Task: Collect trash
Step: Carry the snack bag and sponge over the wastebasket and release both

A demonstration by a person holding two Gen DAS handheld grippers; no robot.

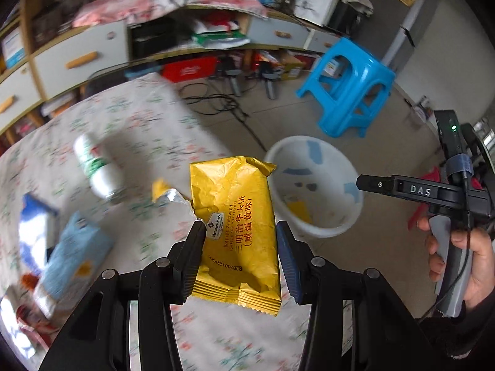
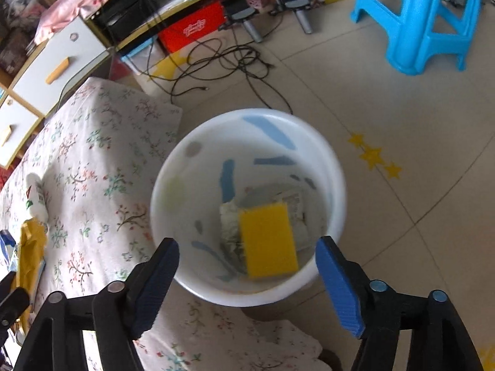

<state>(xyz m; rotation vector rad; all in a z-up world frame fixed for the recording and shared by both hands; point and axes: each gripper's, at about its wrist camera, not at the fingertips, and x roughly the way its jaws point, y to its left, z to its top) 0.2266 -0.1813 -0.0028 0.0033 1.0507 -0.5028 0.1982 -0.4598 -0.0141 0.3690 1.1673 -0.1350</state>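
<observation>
My left gripper [image 1: 239, 249] is shut on a crinkled yellow snack wrapper [image 1: 238, 216] with red print, holding it over the floral tablecloth near the table's edge. A white bin [image 1: 337, 225] stands on the floor just right of the table. In the right wrist view my right gripper [image 2: 247, 278] hangs open above the bin [image 2: 173, 167]. A yellow packet [image 2: 267, 241] sits inside on crumpled paper, clear of both pads. A hand holds the right gripper [image 1: 360, 183] at the right edge of the left wrist view.
On the floral table [image 1: 148, 117] lie a white bottle with a green label [image 1: 96, 167], a torn silver and yellow wrapper [image 1: 170, 193] and a light blue pack [image 1: 77, 253]. A blue stool [image 1: 349, 89] and loose cables [image 2: 222, 58] occupy the floor beyond the bin.
</observation>
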